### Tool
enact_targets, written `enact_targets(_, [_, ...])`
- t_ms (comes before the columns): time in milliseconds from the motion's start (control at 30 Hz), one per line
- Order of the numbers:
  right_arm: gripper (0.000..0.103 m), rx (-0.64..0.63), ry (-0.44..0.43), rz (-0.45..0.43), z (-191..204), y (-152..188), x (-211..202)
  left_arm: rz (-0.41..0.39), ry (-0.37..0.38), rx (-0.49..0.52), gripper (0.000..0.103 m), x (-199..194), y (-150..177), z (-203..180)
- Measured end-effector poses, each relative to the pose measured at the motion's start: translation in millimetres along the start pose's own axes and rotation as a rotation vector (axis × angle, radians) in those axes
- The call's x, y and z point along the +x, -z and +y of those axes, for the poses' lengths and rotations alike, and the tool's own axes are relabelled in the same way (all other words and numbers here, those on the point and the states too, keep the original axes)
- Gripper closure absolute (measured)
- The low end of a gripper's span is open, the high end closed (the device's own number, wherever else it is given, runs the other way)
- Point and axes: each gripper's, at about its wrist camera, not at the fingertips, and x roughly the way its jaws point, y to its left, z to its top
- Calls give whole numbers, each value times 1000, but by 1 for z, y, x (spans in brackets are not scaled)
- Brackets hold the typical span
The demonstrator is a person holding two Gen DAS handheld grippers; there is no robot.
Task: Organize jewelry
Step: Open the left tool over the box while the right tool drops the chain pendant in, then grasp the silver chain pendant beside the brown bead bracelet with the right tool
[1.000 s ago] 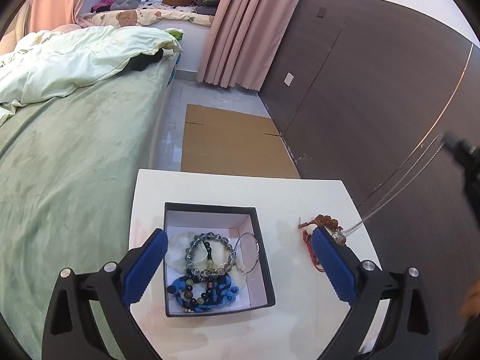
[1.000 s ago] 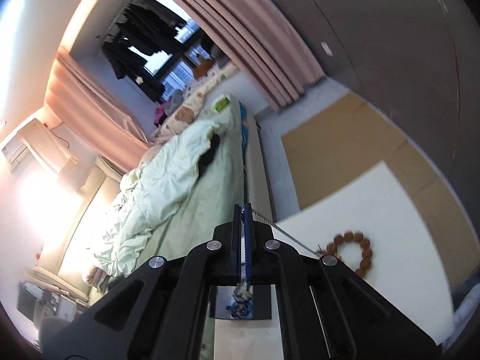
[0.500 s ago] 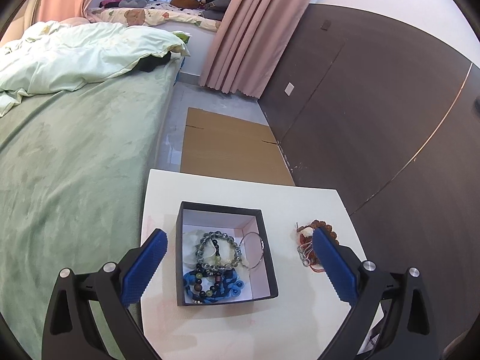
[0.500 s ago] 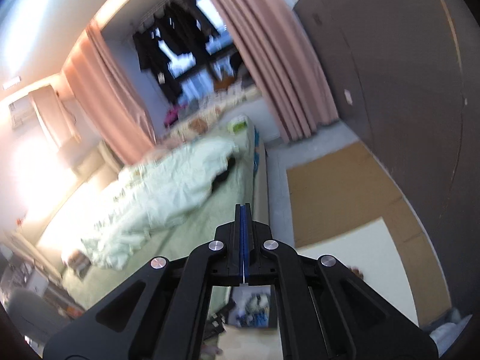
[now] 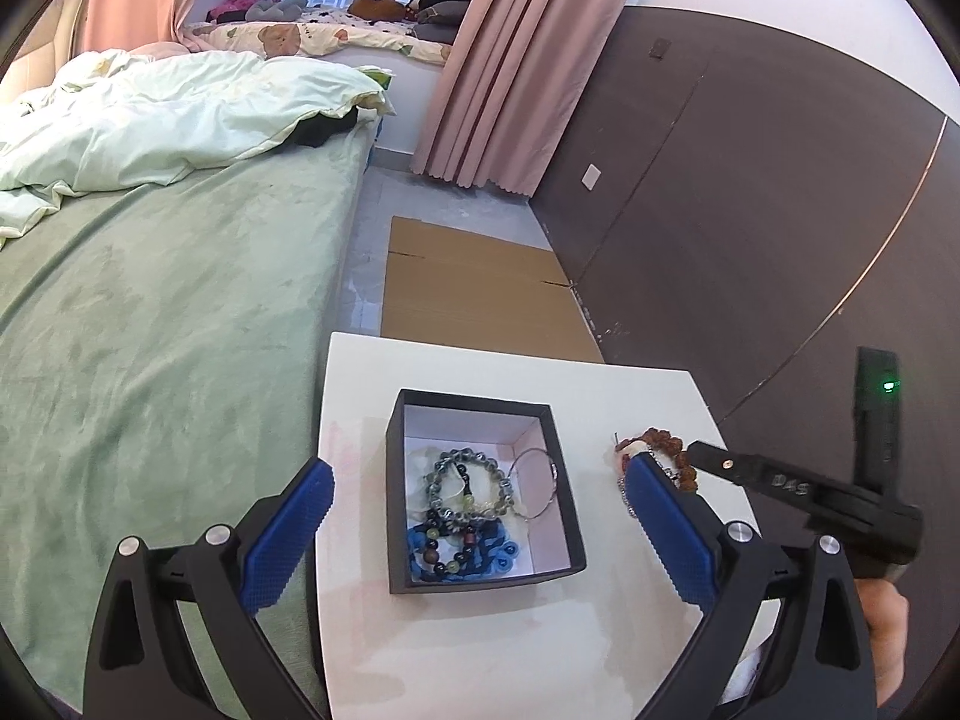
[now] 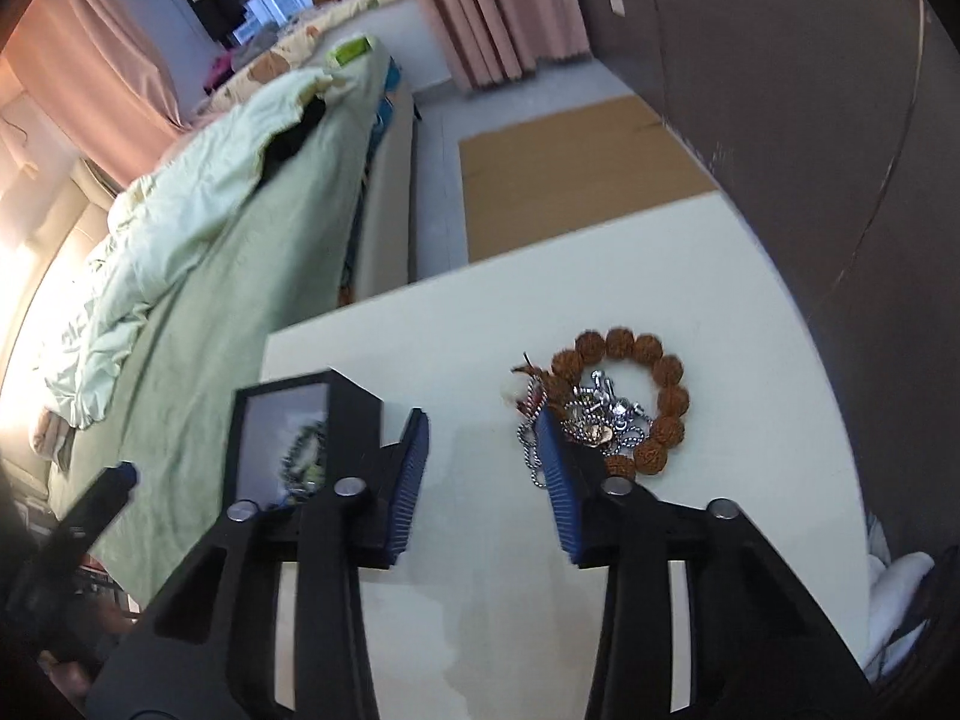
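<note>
Jaws on the right gripper have just been spread, nothing between; silver chain dropped inside the brown bead bracelet on the desk, right of the box; left gripper jaws held wide.

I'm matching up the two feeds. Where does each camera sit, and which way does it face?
Left wrist: on the left tongs, angled down at the black box; its own open fingers, the right tongs and a hand show.
Right wrist: on the right tongs, angled down at the brown bead bracelet; own open fingers show.
Shared: white table, box, bracelet, bed.
</note>
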Motion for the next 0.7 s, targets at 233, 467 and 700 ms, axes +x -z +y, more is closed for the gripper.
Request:
enact_targets(233, [79,6,4,32,-10,-5,27,9,-18,-1,9,10,-3,2])
enact_targets(467, [84,-2,37,70,-13,-10,47,19,-24,2,9,21,-7,-1])
enact_targets(700, [99,19,50,71,-20,-13,58,28,-25,-7,9,27,-7,-1])
